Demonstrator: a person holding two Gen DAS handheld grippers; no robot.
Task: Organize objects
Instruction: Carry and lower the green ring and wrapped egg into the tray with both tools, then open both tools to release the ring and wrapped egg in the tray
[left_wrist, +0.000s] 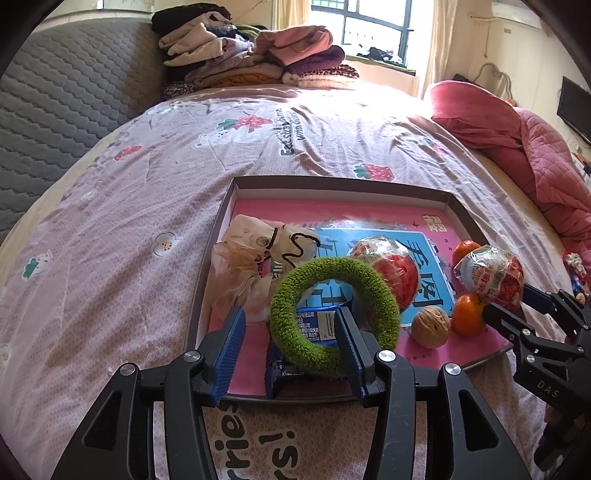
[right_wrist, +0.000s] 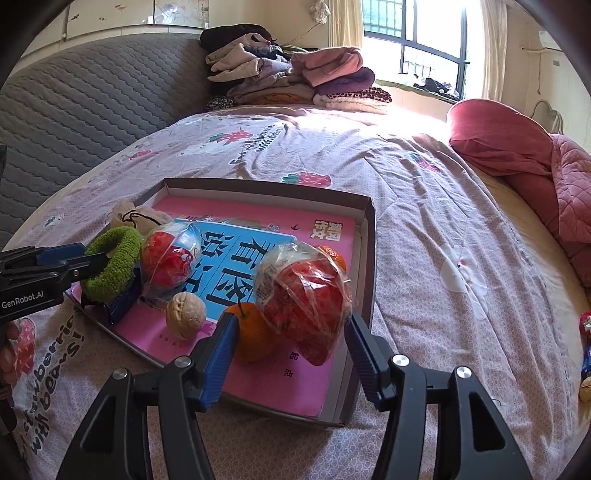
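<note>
Left tongs (left_wrist: 291, 350) fill the foreground of the left wrist view, blades spread. The right blade sits inside the green fuzzy ring (left_wrist: 334, 317), the left blade outside it, so the ring's band lies between them but neither blade presses it that I can see. The ring leans on a blue snack packet (left_wrist: 291, 365) at 6 o'clock in the box tray (left_wrist: 332, 184), which sits on the bed.

Right tongs (right_wrist: 290, 347) are also spread, straddling the red wrapped packet (right_wrist: 306, 295) at 4 o'clock in the tray. It lies over an orange (right_wrist: 251, 339); the pads look clear of the film, no squeeze.

Judgement: both items look placed, so the step is a clean release.
- Back the left tongs straight along their axis or the inner blade hooks the ring out.
- Lift the right tongs up and back; the film may snag, and the orange could roll toward the walnut (right_wrist: 184, 314).
- Second red packet (right_wrist: 170, 258) at centre stays put.
</note>
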